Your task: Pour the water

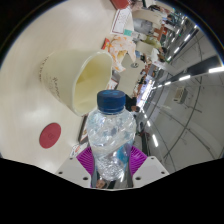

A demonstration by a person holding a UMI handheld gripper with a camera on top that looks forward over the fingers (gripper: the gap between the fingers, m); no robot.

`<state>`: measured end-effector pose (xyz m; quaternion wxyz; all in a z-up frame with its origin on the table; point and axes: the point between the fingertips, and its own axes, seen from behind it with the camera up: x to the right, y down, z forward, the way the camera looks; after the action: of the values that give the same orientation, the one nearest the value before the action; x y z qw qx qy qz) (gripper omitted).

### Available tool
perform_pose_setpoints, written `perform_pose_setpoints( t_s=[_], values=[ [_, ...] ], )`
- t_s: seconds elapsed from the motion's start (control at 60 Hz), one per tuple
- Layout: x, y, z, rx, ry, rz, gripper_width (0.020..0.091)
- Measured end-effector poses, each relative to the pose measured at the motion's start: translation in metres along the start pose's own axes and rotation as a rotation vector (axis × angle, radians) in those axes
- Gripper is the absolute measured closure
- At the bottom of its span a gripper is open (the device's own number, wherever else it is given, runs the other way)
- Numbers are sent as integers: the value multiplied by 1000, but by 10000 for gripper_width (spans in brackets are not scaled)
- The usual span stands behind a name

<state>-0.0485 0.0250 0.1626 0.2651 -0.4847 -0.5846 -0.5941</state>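
claw (pixel 111 163) gripping water bottle (pixel 107 140), cream cup (pixel 75 78) beyond

Capped clear bottle (pixel 109 140) upright beside cream cup (pixel 75 77).

We're in a big open workroom or lab: long ceiling light strips (pixel 196 72) at three o'clock, cluttered workbenches (pixel 150 25) at one o'clock.

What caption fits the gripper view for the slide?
Gripper holding a blue-capped water bottle between its fingers, a cream cup just beyond.
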Motion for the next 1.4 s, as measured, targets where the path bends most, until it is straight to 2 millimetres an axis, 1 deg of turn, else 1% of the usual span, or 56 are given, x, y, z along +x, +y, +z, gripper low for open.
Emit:
perform_pose_setpoints(
  t_s=[0.1,0.15,0.25,0.333,0.367,0.4,0.417,0.45,0.5,0.55,0.567,0.617,0.683,0.7,0.733,0.817,0.85,0.867,0.967,1.05,1.067,1.083,1.1,1.217,1.25,1.267,1.333,1.4],
  values=[
    [4,1,-3,4,-12,39,693],
    [8,6,-3,9,-24,112,692],
    [18,16,-6,13,-60,370,693],
    [26,27,-6,36,-124,667,692],
    [28,34,-5,30,-138,778,691],
    [30,41,-5,24,-148,872,691],
    [30,40,-8,20,-150,914,692],
    [31,48,-7,28,-168,1008,692],
    [25,51,-6,34,-207,1143,691],
    [15,52,-3,33,-248,1270,691],
    [11,46,0,32,-258,1311,691],
    [-3,43,3,40,-301,1428,692],
    [-23,36,9,41,-361,1541,692],
    [-30,30,11,41,-377,1568,692],
    [-40,25,12,41,-400,1615,692],
    [-65,14,17,29,-465,1708,692],
    [-73,5,22,32,-481,1739,692],
    [-77,5,20,35,-486,1746,691],
    [-95,-4,23,31,-511,1788,692],
    [-117,-11,21,-5,-557,1837,686],
    [-113,-10,23,11,-531,1860,689],
    [-112,-8,22,10,-529,1869,689],
    [-116,-7,20,4,-534,1869,688],
    [-116,-4,18,2,-517,1920,672],
    [-116,-4,18,4,-517,1914,642],
    [-117,-8,20,3,-514,1912,623],
    [-115,-6,18,-1,-518,1906,567],
    [-120,-3,13,-35,-557,1896,504]
  ],
)
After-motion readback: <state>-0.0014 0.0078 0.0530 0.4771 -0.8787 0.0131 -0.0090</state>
